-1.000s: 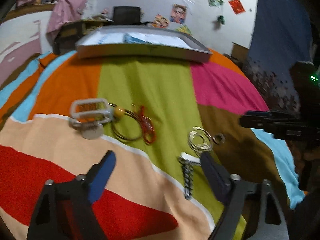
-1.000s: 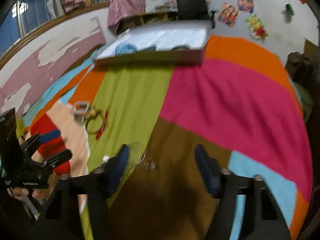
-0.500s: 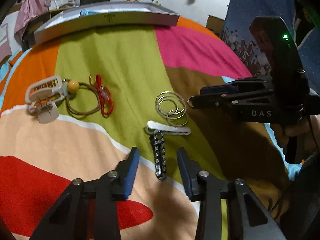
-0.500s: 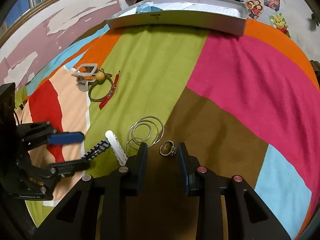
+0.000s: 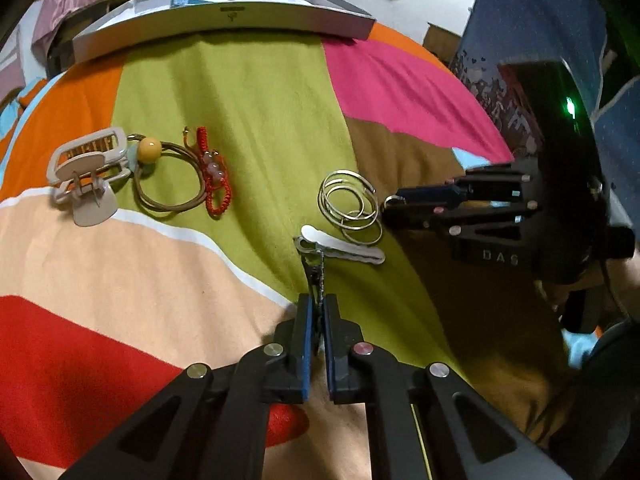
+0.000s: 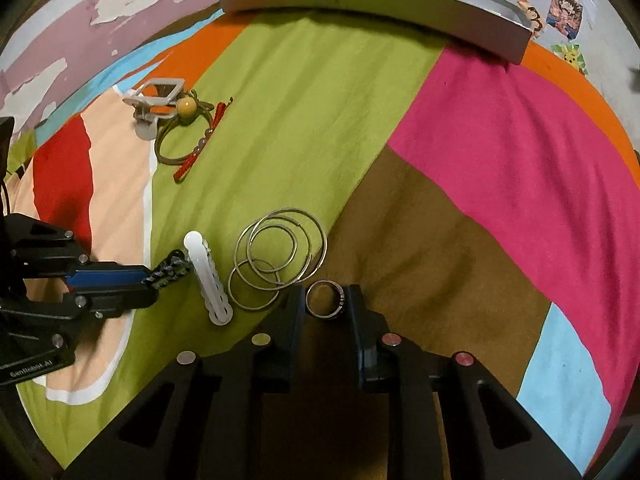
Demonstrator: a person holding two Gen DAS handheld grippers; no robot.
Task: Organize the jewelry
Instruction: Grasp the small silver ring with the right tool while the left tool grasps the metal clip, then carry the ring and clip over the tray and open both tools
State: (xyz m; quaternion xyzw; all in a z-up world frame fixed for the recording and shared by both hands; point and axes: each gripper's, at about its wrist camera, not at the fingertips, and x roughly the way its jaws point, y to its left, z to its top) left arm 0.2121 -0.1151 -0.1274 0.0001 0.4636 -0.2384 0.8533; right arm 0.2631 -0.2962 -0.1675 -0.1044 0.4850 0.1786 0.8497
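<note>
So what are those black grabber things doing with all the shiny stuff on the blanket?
A person is tidying jewelry spread on a colorful blanket, using a grabber in each hand. The left gripper has shut on the end of a black chain. The right gripper is closing its fingers around a small ring that lies between them. The silver hoops, white clip, claw clip, hair tie and red bracelet lie untouched. A gray tray sits at the far end.
</note>
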